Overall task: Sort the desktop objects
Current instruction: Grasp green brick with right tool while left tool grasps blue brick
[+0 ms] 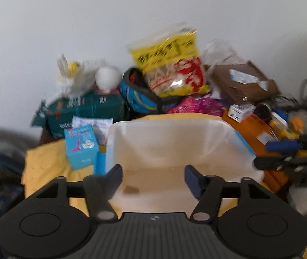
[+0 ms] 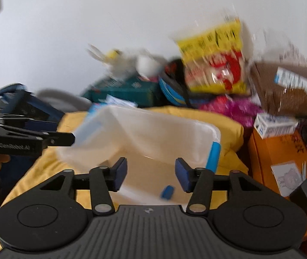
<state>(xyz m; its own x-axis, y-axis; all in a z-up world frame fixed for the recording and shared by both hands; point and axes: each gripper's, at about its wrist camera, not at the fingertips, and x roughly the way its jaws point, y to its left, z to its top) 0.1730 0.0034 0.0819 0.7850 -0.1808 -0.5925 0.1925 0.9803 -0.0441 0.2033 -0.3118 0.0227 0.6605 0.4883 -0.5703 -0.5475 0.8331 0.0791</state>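
A translucent plastic bin point(image 1: 175, 142) point(image 2: 153, 129) with blue latches sits on a yellow cloth point(image 1: 43, 166) in the middle of a cluttered desk. My left gripper point(image 1: 153, 178) hangs open over the bin's near rim, nothing between its fingers. My right gripper point(image 2: 151, 176) is open too, above the bin's near right side. A small blue object point(image 2: 167, 192) lies on the bin floor just below it. Each gripper shows at the edge of the other's view, the right gripper point(image 1: 282, 153) and the left gripper point(image 2: 45, 138). Both views are blurred.
Against the wall: a yellow snack bag point(image 1: 170, 64), a brown cardboard box point(image 1: 239, 82), a dark green box point(image 1: 84, 110), a blue helmet-like item point(image 1: 138, 99), pink tinsel point(image 1: 196, 105). A light blue dinosaur box point(image 1: 81, 146) stands left of the bin, an orange box point(image 2: 278, 155) right.
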